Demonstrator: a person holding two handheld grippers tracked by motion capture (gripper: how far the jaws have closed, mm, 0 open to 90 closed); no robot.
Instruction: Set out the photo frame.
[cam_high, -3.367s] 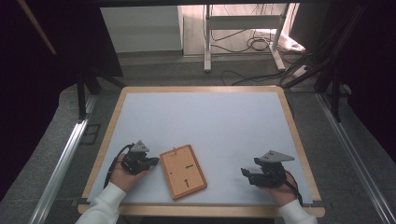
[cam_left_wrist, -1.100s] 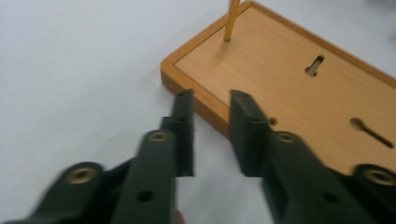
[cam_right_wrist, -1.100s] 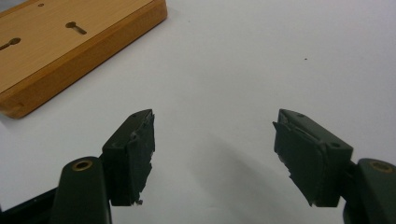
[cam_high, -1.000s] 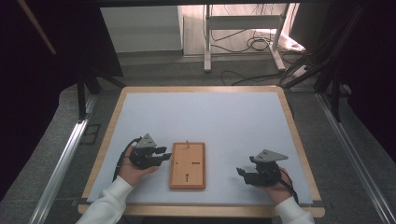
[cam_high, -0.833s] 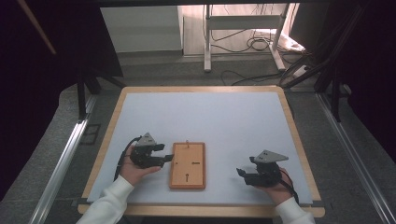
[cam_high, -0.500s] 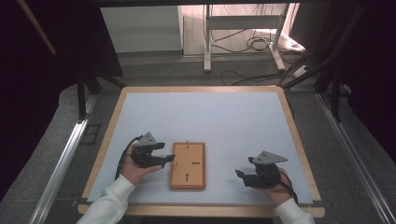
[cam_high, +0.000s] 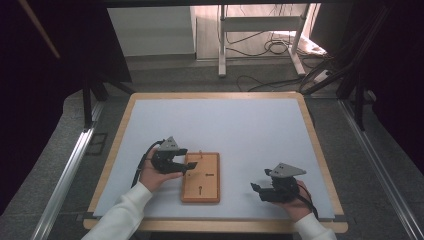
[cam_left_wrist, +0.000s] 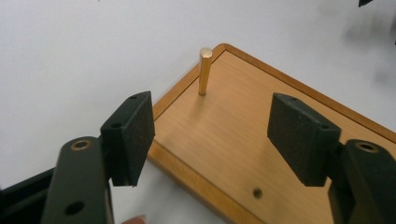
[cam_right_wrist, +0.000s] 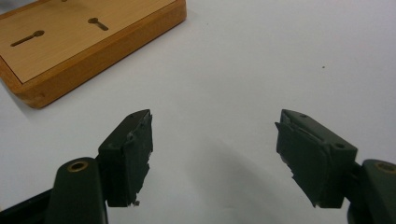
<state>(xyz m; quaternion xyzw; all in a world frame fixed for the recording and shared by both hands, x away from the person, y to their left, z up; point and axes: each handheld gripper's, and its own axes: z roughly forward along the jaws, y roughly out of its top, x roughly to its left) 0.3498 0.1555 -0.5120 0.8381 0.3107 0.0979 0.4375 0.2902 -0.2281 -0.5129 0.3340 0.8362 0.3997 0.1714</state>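
**Left gripper spread over wooden board edge**

The wooden board (cam_high: 201, 177) is seen flat at the table's (cam_high: 225, 120) 6 o'clock, a brass peg (cam_left_wrist: 204, 71) upright near its corner. The left gripper (cam_left_wrist: 210, 135) is poised above the board's 9 o'clock edge, jaws just opened, nothing pinched. The right gripper (cam_high: 256, 188) is parked at the board's 3 o'clock, apart, jaws spread, nothing grasped.

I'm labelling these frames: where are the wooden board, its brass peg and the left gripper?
wooden board (cam_high: 202, 187): high view, bare top face.
brass peg (cam_left_wrist: 204, 71): left gripper view, mid-shaft.
left gripper (cam_left_wrist: 210, 135): left gripper view, between the open pads.
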